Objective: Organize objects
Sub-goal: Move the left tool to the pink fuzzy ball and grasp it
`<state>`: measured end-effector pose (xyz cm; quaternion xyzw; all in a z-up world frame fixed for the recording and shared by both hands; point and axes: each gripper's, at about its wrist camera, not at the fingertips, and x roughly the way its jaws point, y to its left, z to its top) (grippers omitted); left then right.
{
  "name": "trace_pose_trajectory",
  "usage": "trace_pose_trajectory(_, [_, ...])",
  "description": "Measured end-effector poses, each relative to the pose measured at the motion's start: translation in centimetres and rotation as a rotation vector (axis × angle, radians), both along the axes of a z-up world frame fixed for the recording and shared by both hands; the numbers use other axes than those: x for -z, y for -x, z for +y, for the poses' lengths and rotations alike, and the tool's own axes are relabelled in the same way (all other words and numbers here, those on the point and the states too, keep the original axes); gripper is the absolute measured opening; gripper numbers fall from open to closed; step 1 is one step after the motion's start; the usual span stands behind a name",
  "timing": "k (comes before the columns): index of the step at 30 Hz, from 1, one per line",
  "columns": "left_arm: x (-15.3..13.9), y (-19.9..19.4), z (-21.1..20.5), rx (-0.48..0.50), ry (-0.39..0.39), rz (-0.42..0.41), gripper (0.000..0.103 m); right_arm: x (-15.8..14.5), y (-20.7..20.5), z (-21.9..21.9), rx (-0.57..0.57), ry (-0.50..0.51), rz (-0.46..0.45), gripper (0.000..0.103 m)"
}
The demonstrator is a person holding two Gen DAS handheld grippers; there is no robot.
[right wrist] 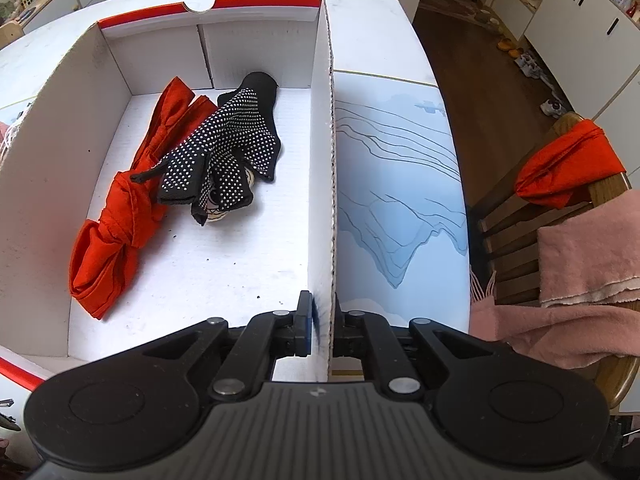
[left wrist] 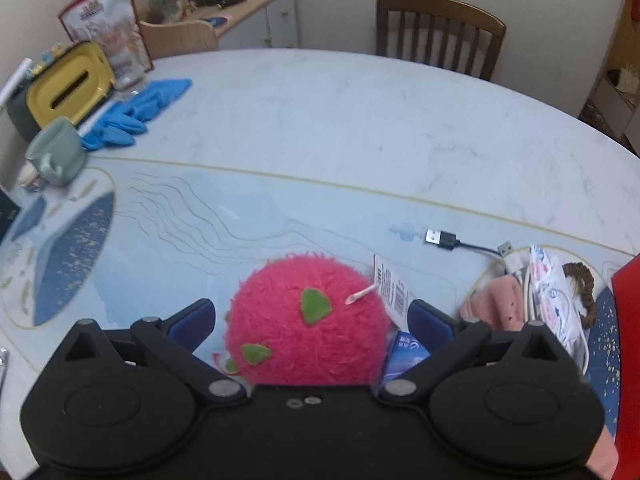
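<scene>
- A white marble-pattern counter [left wrist: 360, 120] carries a blue mat; a wooden chair [left wrist: 438, 32] stands behind.
- Only the right wrist view shows the white box [right wrist: 60, 168], containing a red cloth [right wrist: 120, 216] and a dotted black glove [right wrist: 240, 136].
- Right tongs [right wrist: 322, 332]: narrow, pinching the box's side wall.
- Left tongs [left wrist: 310, 316]: wide, the pink plush ball [left wrist: 308, 320] lying between them.

Home dining rm: marble-look table [left wrist: 360, 120] w/ wooden chair [left wrist: 438, 34], cluttered sideboard [left wrist: 256, 12], mug [left wrist: 56, 152], tissue box [left wrist: 66, 88], shoes on floor [right wrist: 532, 66].
</scene>
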<state>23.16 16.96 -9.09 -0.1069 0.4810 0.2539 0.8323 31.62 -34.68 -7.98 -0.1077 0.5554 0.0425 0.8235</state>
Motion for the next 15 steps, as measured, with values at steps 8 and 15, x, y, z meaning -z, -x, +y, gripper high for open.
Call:
trace_pose_trajectory(8, [2.6, 0.1, 0.9, 0.015, -0.001, 0.043, 0.102, 0.0, 0.0, 0.1, 0.009, 0.01, 0.001, 0.007])
trace_pose_trajectory(15, [2.2, 0.5, 0.6, 0.008, 0.006, -0.002, 0.086, 0.0, 0.0, 0.1, 0.006, 0.011, 0.002, 0.007])
